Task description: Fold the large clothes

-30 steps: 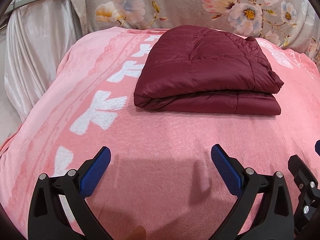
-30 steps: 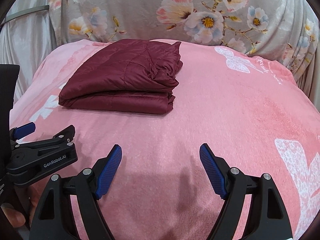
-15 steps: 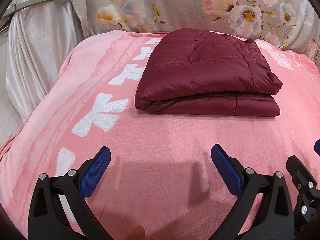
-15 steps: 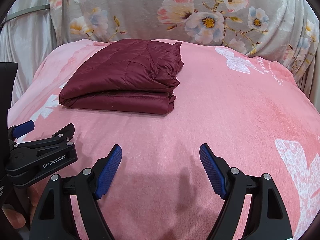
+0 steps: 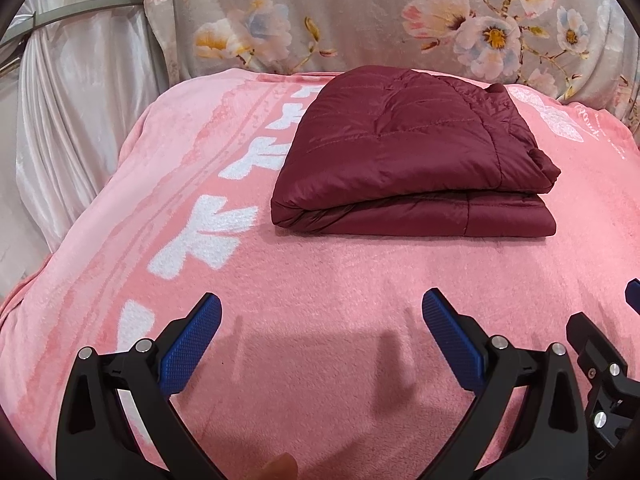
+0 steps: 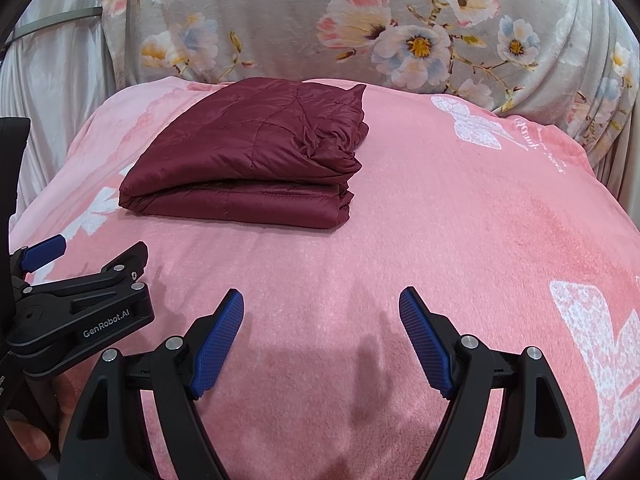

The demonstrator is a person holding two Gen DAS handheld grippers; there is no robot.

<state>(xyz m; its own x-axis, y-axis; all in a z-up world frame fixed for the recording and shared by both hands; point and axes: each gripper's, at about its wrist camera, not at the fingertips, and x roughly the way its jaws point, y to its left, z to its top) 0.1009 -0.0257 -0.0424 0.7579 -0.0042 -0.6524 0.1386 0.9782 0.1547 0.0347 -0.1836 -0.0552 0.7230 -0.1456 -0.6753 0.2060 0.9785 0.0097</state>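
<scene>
A dark red quilted jacket [image 5: 408, 152] lies folded into a neat rectangular stack on the pink blanket [image 5: 320, 280]; it also shows in the right wrist view [image 6: 248, 160], toward the back left. My left gripper [image 5: 320, 312] is open and empty, hovering over bare blanket well in front of the jacket. My right gripper [image 6: 320, 308] is open and empty too, in front and to the right of the jacket. The left gripper's body [image 6: 80, 312] shows at the left edge of the right wrist view.
A grey floral cloth [image 6: 360, 28] rises behind the blanket. A pale satin curtain [image 5: 80, 100] hangs at the left. The pink blanket [image 6: 480, 220] with white prints drops off at its left and right sides.
Both grippers have drawn back very slightly from the jacket and stay open. The folded jacket has not moved.
</scene>
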